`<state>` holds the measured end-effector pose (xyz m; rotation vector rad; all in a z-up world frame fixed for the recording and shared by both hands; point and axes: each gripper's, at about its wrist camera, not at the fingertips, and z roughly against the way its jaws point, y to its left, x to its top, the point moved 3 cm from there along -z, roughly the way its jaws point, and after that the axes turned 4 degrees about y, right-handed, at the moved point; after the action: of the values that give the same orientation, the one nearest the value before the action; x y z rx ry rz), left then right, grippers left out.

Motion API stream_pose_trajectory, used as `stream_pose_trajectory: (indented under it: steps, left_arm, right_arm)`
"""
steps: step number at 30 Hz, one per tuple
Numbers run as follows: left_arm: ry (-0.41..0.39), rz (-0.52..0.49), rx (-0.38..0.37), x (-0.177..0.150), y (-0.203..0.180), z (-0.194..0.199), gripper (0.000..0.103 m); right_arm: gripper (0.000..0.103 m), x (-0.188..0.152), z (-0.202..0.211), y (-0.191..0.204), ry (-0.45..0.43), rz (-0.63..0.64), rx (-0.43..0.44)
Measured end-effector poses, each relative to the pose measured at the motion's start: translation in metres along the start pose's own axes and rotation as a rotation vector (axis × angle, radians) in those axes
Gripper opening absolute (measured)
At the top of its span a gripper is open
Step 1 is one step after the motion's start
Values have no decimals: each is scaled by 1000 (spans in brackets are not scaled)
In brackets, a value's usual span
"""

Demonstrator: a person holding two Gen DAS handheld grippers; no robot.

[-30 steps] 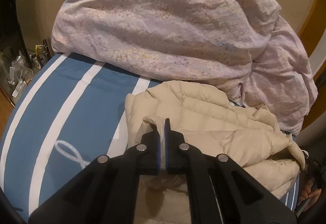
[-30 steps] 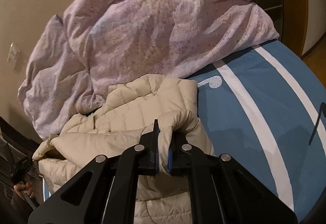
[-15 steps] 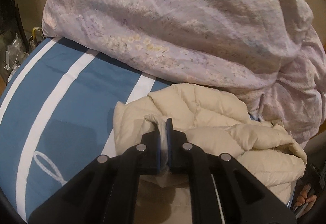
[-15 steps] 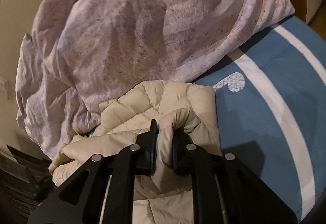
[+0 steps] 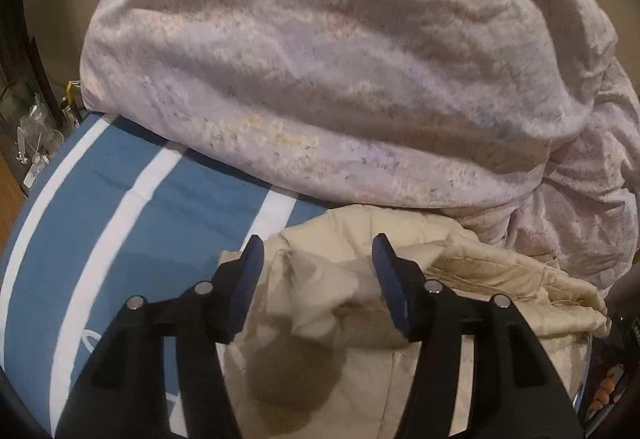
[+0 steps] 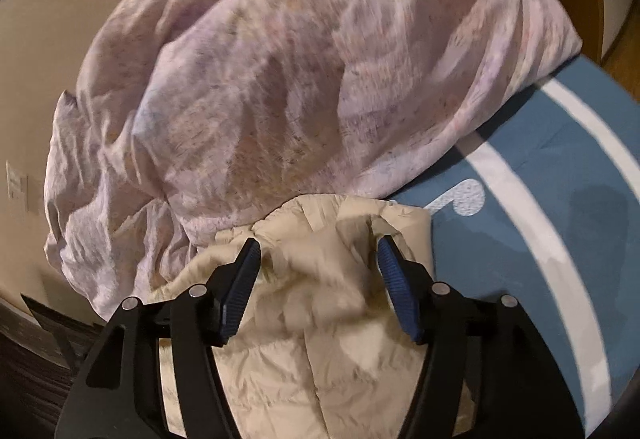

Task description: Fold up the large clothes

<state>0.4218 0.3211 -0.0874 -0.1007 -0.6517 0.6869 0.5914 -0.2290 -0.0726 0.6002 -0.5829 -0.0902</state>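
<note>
Both my left tongs (image 5: pixel 318 281) and right tongs (image 6: pixel 320 279) are wide open. The puffy cream jacket (image 5: pixel 340 359) looks soft, light and slippery, so I'd pinch a seam.

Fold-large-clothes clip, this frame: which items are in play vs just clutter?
In play:
- beige puffer jacket, bunched on the bed
- left gripper, open above it
- right gripper, open above it

Just lying about:
- lilac floral duvet, heaped behind the jacket
- blue striped bed cover, the surface underneath
- small items off the bed's edge, too small to identify
</note>
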Motion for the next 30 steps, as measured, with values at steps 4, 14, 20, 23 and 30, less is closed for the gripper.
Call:
stream_pose_trajectory:
  steps: [4,14,20,23,30]
  left_arm:
    - [-7,-5,9,-9,9,13,58]
    - [-8,-25,5,-33,14,24,58]
    - [-2,-67,16,-41,17,27,58]
    - [15,-88,21,-46,11,20,58]
    - [23,-109,54,-47,-12,-7,58]
  right_arm:
    - [63,-15,9,3,6,41,-5]
    - [62,-43,-2,18,47,157,-65]
    - [62,-44,-22,29,66,216,-118]
    - [62,-42,-32,31,69,231,-148]
    - [62,-42,-52,30,67,302,-248]
